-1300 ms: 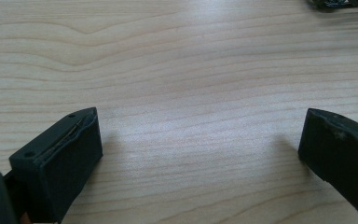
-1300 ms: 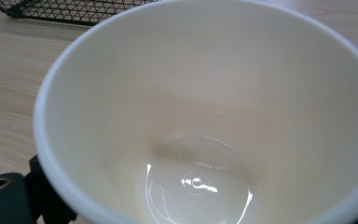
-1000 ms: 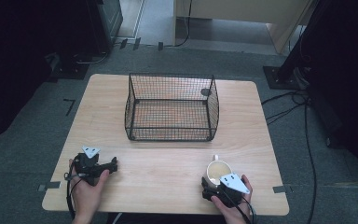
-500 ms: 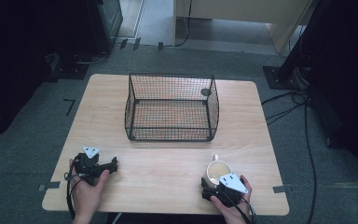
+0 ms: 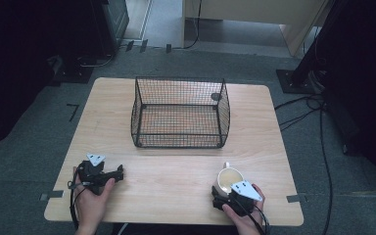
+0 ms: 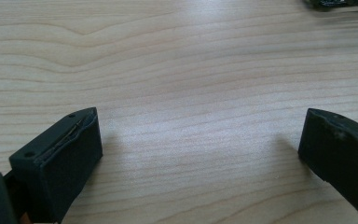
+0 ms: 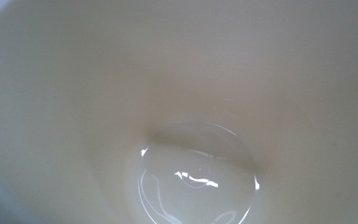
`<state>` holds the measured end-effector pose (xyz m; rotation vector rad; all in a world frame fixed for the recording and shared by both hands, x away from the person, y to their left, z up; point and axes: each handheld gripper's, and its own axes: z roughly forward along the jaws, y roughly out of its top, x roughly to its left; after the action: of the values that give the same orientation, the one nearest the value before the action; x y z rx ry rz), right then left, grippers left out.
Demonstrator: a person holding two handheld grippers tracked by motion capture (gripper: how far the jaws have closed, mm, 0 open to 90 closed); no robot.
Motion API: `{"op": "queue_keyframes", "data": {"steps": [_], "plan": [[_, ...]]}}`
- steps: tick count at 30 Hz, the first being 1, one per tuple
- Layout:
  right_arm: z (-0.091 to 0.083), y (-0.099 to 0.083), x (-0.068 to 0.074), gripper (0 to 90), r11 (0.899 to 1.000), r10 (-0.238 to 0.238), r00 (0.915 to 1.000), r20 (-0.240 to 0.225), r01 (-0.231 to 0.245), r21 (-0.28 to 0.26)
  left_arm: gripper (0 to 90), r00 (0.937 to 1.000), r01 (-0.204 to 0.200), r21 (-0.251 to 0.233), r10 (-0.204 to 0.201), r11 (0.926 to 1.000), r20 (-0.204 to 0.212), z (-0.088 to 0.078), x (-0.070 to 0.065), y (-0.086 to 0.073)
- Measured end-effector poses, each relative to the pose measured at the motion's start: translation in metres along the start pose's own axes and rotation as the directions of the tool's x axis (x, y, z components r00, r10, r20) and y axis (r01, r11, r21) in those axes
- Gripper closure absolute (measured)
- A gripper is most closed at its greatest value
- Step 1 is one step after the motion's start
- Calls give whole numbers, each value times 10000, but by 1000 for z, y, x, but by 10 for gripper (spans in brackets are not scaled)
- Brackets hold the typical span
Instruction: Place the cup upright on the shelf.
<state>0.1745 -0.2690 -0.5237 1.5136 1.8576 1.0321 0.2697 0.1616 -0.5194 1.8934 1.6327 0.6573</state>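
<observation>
A cream cup (image 5: pixel 226 176) stands near the table's front right edge, its handle pointing away from the person. My right gripper (image 5: pixel 229 194), held in a hand, sits against the cup's near side. The right gripper view looks straight into the cup's glossy inside (image 7: pixel 196 177), and its jaws are hidden. My left gripper (image 5: pixel 117 173) lies at the front left in the other hand. Its two black jaws stand wide apart over bare wood (image 6: pixel 200 126) with nothing between them.
A black wire basket (image 5: pixel 180 143) with an open top stands in the middle of the wooden table (image 5: pixel 176 176). A small dark round object (image 5: pixel 216 96) sits at its back right corner. Cables and dark stands lie on the floor beyond the table.
</observation>
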Motion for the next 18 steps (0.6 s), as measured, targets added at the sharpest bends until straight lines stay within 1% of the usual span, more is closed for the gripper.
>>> {"op": "queue_keyframes", "data": {"steps": [2, 5, 6, 8, 9, 11, 12, 18], "plan": [[-1, 1, -1, 69, 9999, 91, 9999, -70, -92, -50, 0, 10000, -1, -3, 1, 10000, 2, 0, 0, 0], [-4, 4, 0, 71, 9995, 73, 10000, -44, -74, -311, 0, 10000, -2, -4, 2, 10000, 3, 0, 0, 0], [-4, 4, 0, 71, 9995, 73, 10000, -44, -74, -311, 0, 10000, -2, -4, 2, 10000, 3, 0, 0, 0], [-8, 7, 1, 72, 9978, -44, 9999, -111, 36, -656, 0, 10000, -1, -2, 1, 10000, 3, 0, 0, 0], [-8, 7, 1, 72, 9978, -44, 9999, -111, 36, -656, 0, 10000, -1, -2, 1, 10000, 3, 0, 0, 0], [-11, 8, 3, 72, 9959, -185, 9997, -156, 170, -894, 0, 10000, -3, -3, 3, 10000, 2, 0, 0, 0], [-13, 9, 6, 72, 9933, -308, 9992, -260, 277, -1118, 0, 10000, -3, -2, 3, 10000, 3, 0, 0, 0], [-20, 12, 16, 73, 9815, -894, 9954, -350, 821, -1728, 0, 10000, -3, -4, 3, 10000, 2, 0, 0, 0]]}}
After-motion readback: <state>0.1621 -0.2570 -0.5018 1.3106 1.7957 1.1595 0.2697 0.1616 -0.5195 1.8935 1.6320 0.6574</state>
